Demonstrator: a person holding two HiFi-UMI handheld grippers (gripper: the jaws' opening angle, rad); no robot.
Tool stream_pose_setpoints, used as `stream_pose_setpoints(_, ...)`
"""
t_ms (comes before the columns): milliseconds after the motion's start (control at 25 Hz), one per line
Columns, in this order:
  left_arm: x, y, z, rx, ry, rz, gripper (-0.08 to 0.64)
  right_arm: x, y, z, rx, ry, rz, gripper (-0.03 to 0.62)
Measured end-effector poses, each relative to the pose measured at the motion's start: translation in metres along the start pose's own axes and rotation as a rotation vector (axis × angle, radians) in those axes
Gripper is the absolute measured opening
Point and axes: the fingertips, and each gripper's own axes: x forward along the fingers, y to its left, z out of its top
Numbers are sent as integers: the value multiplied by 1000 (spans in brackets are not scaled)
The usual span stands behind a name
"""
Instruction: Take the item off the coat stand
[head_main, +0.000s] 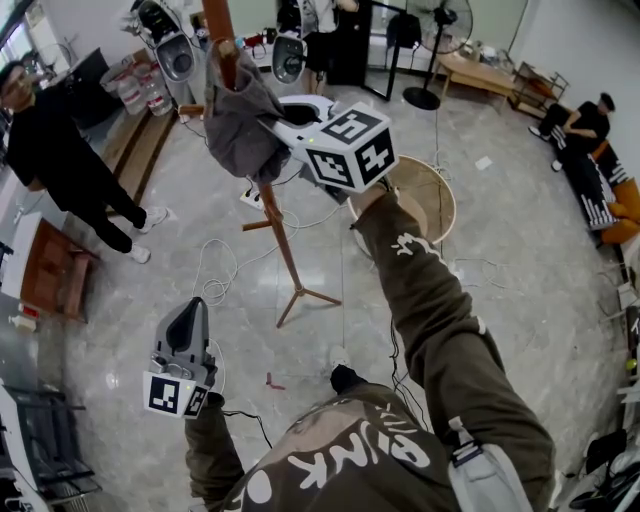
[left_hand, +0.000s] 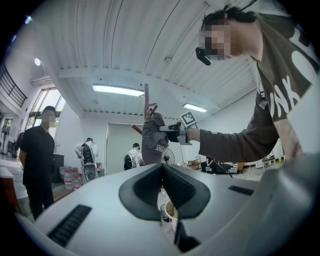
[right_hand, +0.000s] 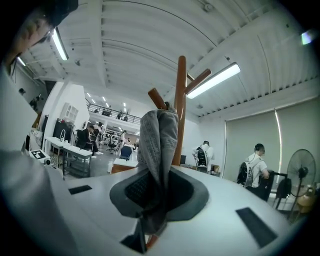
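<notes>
A grey garment (head_main: 235, 125) hangs from the pegs of a wooden coat stand (head_main: 283, 250) on the tiled floor. My right gripper (head_main: 275, 125) is raised to it and shut on a fold of the cloth. In the right gripper view the garment (right_hand: 159, 145) runs down between the pads of my right gripper (right_hand: 157, 187), with the stand's pole (right_hand: 180, 110) just behind. My left gripper (head_main: 192, 305) hangs low at the left, well away from the stand. Its jaws (left_hand: 162, 167) meet with nothing between them. From there the garment (left_hand: 154, 140) shows far off.
A round wicker basket (head_main: 425, 200) stands on the floor right of the stand's feet. White cables (head_main: 215, 275) trail across the floor by the base. A person in black (head_main: 60, 160) stands at the left. A floor fan (head_main: 435, 40) is at the back, and another person (head_main: 580, 125) sits at the far right.
</notes>
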Motion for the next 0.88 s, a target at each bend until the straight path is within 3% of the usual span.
stream_pose_setpoints(440,-28,-20,17,10,-30,-22,5,-59,47,67,-99,-79,-18,55)
stream_pose_setpoints(600,-52,-40,26,17,-49,-45,5,-94,85,59,-98,-81,-28,55)
stream_pose_setpoints(880,-94,-77,30,12,-58,-123,5,-154,158,11,-64,-30,-76,55)
